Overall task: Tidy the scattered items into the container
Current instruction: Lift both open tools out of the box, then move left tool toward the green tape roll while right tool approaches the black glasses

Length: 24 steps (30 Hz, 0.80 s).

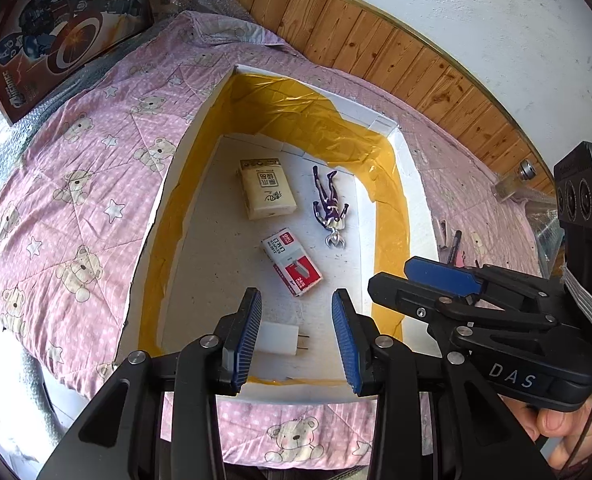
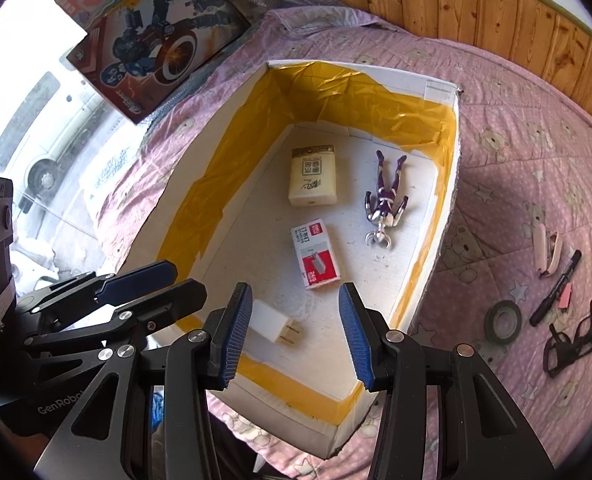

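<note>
A white foam box [image 1: 407,160] [image 2: 439,88] lined with yellow tape lies open on the bed. In it are a tissue pack [image 1: 267,194] [image 2: 313,182], a purple and silver figure [image 1: 329,208] [image 2: 383,200], a red and white staple box [image 1: 292,262] [image 2: 315,254] and a white charger plug [image 1: 280,338] [image 2: 270,320]. My left gripper [image 1: 296,294] hangs open over the box's near end, holding nothing. My right gripper [image 2: 296,286] is open and empty beside it. On the quilt right of the box lie a pink case [image 2: 547,250], a black marker [image 2: 555,288], a pink eraser [image 2: 565,295], a tape roll [image 2: 503,322] and black glasses [image 2: 575,340].
A pink teddy-bear quilt [image 1: 76,200] covers the bed. A toy-set carton [image 1: 68,28] [image 2: 156,48] leans at the far left corner. Wooden panelling [image 1: 415,60] runs behind the bed. A person's hand [image 1: 567,432] holds the right gripper's handle.
</note>
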Each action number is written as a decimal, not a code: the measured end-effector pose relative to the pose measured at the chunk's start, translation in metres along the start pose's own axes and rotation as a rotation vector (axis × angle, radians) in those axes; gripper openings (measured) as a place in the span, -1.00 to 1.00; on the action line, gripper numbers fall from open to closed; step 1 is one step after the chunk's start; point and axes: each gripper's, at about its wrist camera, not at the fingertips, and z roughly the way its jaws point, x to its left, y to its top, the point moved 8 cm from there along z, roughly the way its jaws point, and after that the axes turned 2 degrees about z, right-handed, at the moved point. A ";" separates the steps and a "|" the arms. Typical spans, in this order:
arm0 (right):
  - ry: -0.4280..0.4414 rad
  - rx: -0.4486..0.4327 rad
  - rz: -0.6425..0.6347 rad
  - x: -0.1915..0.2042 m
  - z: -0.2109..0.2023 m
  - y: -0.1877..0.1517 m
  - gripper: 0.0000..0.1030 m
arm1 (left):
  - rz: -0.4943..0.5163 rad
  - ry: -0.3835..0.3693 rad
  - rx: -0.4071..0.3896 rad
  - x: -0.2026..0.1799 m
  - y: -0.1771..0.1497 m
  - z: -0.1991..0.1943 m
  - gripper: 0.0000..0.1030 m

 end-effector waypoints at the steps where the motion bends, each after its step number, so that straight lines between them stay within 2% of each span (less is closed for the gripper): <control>1: 0.004 -0.009 0.004 0.000 -0.004 -0.002 -0.06 | 0.000 -0.001 -0.004 -0.001 -0.001 -0.002 -0.25; 10: 0.030 -0.076 0.055 -0.005 -0.035 -0.028 -0.06 | 0.021 -0.009 -0.013 -0.016 -0.018 -0.015 -0.25; 24: -0.013 -0.161 0.066 -0.023 -0.068 -0.057 -0.06 | 0.072 0.000 -0.018 -0.050 -0.042 -0.027 -0.20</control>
